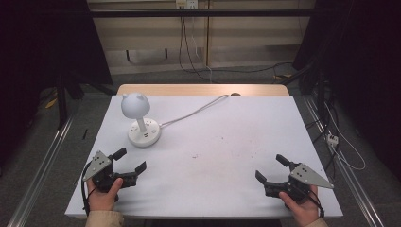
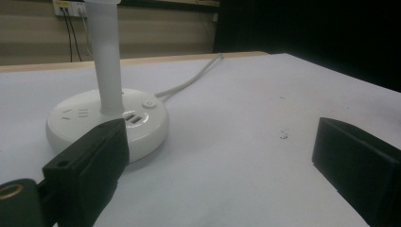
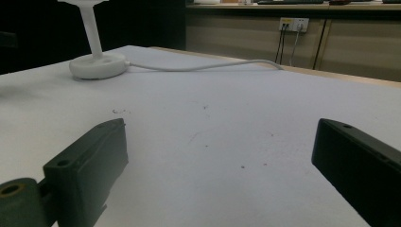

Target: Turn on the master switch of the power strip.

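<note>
A white desk lamp point(image 1: 138, 118) with a round head and a round base stands at the back left of the white table point(image 1: 227, 142). Its base point(image 2: 113, 120) has sockets and a button, and its stem rises just beyond my left gripper's jaws. A white cable point(image 1: 194, 112) runs from the base to the table's far edge. My left gripper point(image 1: 131, 160) rests open near the front left, pointing toward the lamp, with nothing between its jaws. My right gripper point(image 1: 270, 168) rests open near the front right, also holding nothing. From the right gripper view the lamp base point(image 3: 98, 65) sits far off at the upper left.
A wooden strip point(image 1: 203, 90) edges the table's far side. Metal rails point(image 1: 42, 161) run along the floor on both sides. Cables and a power strip point(image 1: 333, 139) lie on the floor at the right. Faint dark specks point(image 1: 195, 155) mark the table's middle.
</note>
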Available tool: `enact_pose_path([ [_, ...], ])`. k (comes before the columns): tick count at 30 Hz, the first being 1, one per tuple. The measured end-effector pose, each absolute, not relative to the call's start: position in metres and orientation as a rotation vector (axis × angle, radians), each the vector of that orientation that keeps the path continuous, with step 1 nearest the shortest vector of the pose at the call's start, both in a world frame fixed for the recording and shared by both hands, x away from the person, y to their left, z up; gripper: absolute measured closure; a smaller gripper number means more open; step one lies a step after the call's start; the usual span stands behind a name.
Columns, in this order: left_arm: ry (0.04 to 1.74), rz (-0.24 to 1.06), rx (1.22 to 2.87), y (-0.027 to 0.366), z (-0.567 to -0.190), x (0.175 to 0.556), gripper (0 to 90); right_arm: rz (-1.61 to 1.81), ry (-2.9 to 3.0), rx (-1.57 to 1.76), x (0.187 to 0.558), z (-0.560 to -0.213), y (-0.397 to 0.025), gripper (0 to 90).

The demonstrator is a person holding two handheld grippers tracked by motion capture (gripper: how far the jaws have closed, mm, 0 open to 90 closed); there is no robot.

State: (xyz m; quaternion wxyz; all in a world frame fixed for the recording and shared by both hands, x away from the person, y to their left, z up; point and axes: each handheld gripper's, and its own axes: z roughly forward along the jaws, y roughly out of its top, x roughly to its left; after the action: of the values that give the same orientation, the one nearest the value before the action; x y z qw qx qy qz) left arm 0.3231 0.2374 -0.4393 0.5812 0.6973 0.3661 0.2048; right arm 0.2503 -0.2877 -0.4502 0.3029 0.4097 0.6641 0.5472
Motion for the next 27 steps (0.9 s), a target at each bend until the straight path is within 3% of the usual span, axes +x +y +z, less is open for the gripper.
enact_pose_path([
  [14, 0.872, 0.47, 1.617, 0.225, -0.434, 0.328, 3.7, 1.45, 1.763, 1.087, 0.25, -0.449, -0.289, 4.4],
  [27, 0.919, 0.502, 1.643, 0.21, -0.432, 0.341, 11.8, 1.45, 1.758, 1.089, 0.25, -0.448, -0.289, 4.6],
])
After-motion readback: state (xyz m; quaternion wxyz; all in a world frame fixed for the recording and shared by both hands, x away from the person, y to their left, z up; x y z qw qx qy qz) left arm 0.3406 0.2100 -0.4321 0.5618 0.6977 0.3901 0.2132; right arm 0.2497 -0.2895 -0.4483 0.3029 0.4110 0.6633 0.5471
